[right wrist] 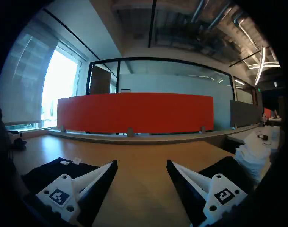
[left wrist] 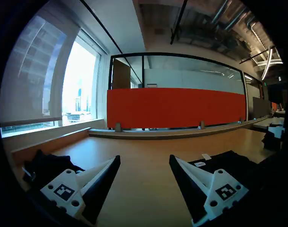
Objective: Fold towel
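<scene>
In the left gripper view, my left gripper (left wrist: 144,158) hangs open just above the wooden table (left wrist: 144,189), nothing between its fingers. A black towel (left wrist: 229,162) with a white tag lies on the table behind the right-hand finger. More black cloth (left wrist: 45,166) lies behind the left-hand finger. In the right gripper view, my right gripper (right wrist: 142,162) is open too, low over the same table (right wrist: 140,189). A black towel (right wrist: 55,168) with a white tag lies behind its left-hand finger, and black cloth (right wrist: 229,166) behind its right-hand finger.
A red divider panel (left wrist: 174,108) stands along the table's far edge, also seen as the red panel (right wrist: 136,112). A stack of white folded towels (right wrist: 255,153) sits at the right. Windows run along the left wall.
</scene>
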Motion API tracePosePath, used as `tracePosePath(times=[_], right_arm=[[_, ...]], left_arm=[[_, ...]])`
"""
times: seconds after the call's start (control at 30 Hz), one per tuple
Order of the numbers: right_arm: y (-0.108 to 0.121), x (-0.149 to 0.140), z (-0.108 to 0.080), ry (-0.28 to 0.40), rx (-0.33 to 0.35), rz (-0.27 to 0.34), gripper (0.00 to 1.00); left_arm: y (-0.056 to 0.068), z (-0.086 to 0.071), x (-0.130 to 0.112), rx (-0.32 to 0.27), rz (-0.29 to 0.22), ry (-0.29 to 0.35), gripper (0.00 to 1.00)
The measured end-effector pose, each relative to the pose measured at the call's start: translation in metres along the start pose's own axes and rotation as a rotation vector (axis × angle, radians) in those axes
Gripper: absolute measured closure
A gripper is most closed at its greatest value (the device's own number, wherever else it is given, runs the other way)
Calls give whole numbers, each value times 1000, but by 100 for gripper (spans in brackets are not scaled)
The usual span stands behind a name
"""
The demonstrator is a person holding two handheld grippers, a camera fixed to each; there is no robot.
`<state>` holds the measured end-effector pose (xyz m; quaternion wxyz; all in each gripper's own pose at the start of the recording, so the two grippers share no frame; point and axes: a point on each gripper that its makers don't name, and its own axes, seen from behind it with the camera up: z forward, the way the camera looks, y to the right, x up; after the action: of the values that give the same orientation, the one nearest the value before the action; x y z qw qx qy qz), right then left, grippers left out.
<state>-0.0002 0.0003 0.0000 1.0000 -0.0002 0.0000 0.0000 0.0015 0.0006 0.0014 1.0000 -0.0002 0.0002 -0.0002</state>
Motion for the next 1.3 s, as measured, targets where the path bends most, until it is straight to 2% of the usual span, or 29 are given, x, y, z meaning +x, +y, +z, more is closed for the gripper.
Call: tracePosePath(times=[0.2, 0.37, 0.5, 0.7, 1.03, 1.3], right_arm=[[1, 0, 0, -5, -8, 4, 0], [-2, 19, -4, 2, -4, 18, 0], [-4, 40, -7, 4, -7, 25, 0], [-9, 81, -14, 6, -8, -2, 0], [-19, 159, -23, 11, -7, -26, 0], [-28, 191, -25, 8, -1, -51, 0]], left_arm=[[2, 1, 0, -8, -2, -4, 4], [3, 1, 13, 0, -1, -5, 4], [5, 2, 36, 1, -2, -6, 4], [4, 0, 81, -3, -5, 1, 4], [9, -6, 158, -42, 14, -2, 4], [18, -7, 185, -86, 22, -27, 4]])
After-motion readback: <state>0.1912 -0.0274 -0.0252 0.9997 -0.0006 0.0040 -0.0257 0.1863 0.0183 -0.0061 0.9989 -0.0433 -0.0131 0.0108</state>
